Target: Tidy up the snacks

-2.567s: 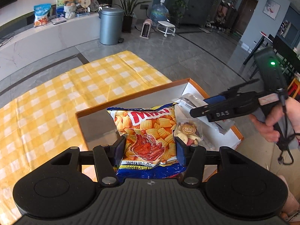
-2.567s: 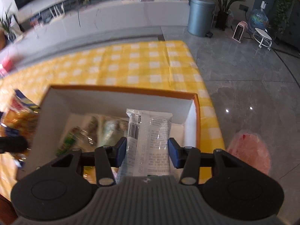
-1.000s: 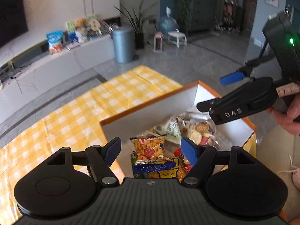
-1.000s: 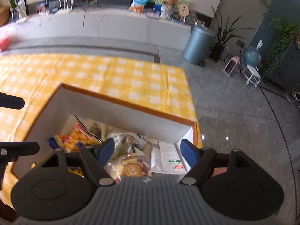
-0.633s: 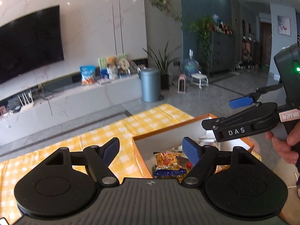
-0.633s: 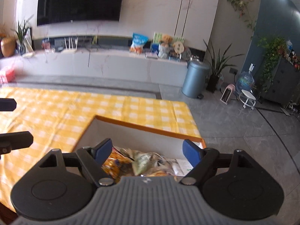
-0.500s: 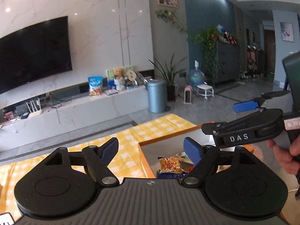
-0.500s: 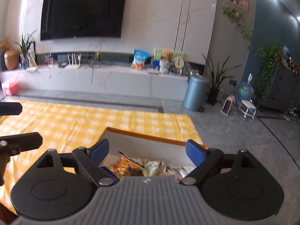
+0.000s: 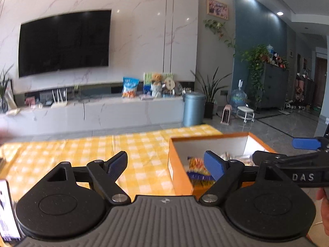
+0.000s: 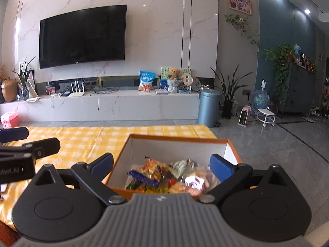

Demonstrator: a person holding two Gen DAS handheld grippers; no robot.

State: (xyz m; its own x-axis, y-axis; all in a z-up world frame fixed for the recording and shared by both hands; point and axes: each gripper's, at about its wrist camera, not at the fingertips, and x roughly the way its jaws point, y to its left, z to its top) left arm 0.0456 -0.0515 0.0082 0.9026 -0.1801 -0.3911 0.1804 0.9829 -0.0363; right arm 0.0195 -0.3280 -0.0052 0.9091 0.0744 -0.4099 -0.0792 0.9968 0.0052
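Note:
An orange cardboard box (image 10: 176,139) with white inner walls stands at the right end of the yellow checked table (image 10: 86,138). It holds several snack packets, among them an orange and blue chips bag (image 10: 153,169). The box also shows in the left wrist view (image 9: 178,164), with the chips bag (image 9: 197,165) inside. My left gripper (image 9: 165,163) is open and empty, raised back from the box and level. My right gripper (image 10: 162,164) is open and empty, raised just in front of the box. The right gripper's fingers (image 9: 306,144) show at the left view's right edge.
A white TV bench (image 10: 115,105) with a snack bag, a teddy bear and a router lies beyond the table, under a wall TV (image 10: 82,36). A blue-grey bin (image 10: 209,107), plants and a water bottle stand on the floor to the right. A phone (image 9: 6,207) sits at the left edge.
Both grippers let go of their packets, which now lie in the box, then opened, rose and tilted up to level. The left one has swung left.

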